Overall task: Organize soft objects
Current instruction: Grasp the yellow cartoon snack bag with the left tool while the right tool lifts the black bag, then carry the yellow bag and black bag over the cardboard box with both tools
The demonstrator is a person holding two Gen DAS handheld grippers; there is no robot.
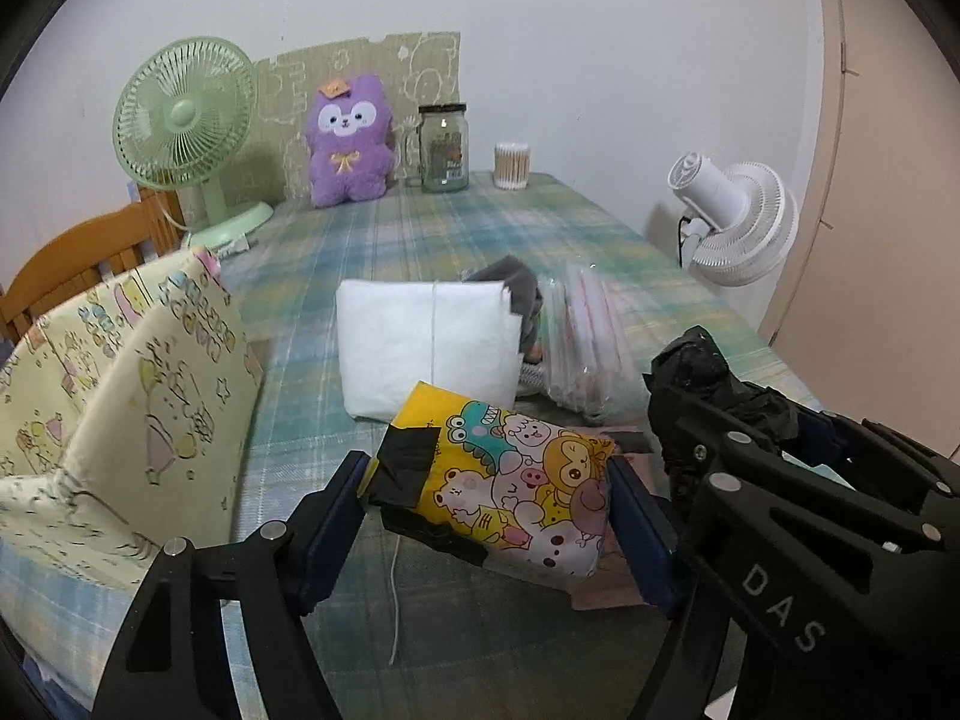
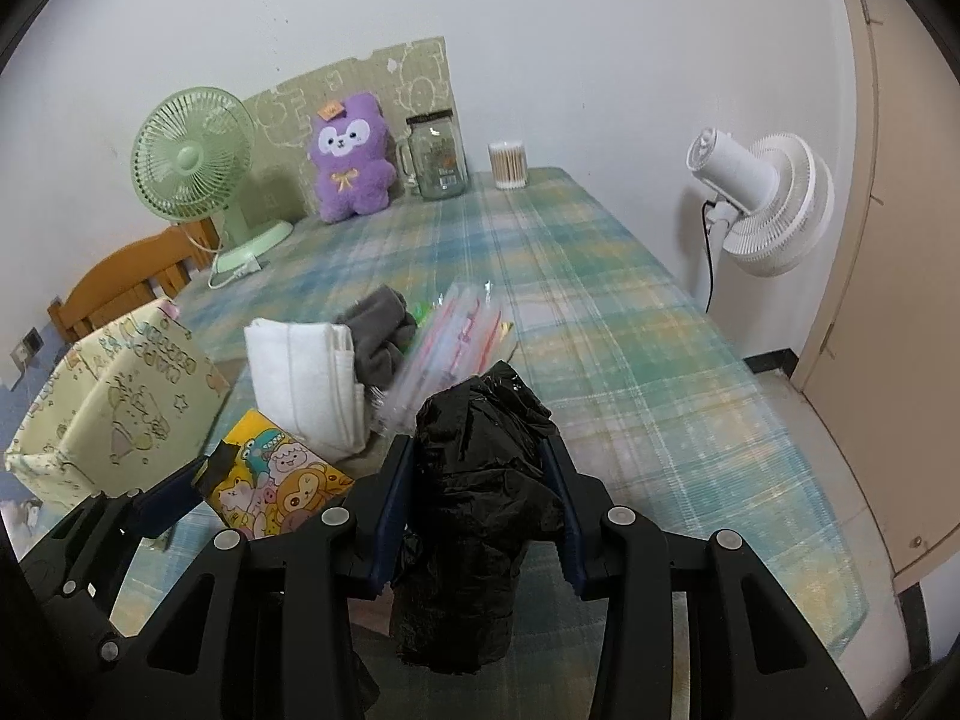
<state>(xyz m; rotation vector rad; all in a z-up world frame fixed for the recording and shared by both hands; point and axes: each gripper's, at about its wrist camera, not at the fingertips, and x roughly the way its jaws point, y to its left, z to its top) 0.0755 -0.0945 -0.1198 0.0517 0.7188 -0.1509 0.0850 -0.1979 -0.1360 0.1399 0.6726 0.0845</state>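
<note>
While both tongs clamp soft bundles at the bottom of their frames, the scene reads so:
Left gripper [image 1: 486,516]: lower centre of the left wrist view, blue pads pressed on either side of the cartoon packet [image 1: 510,480]
Cartoon packet: yellow, printed with animals, patched with black tape, raised just above the plaid tablecloth [image 1: 420,228]
Right gripper [image 2: 480,510]: lower centre of the right wrist view, fingers squeezing the black plastic bundle [image 2: 480,516]
Black plastic bundle: crumpled, upright between the pads, its top poking past the fingertips
Middle of frame: folded white towel [image 1: 420,342], grey cloth [image 1: 519,288] touching its right edge, clear plastic packets [image 1: 585,342] just beside
Left edge: pale yellow fabric bin [image 1: 120,408], open, near the towel
Far end: green fan [image 1: 186,120], purple plush [image 1: 348,138], glass jar [image 1: 444,147], cotton swab tub [image 1: 511,165]
Right edge: white fan [image 1: 738,216], beyond the table
</note>
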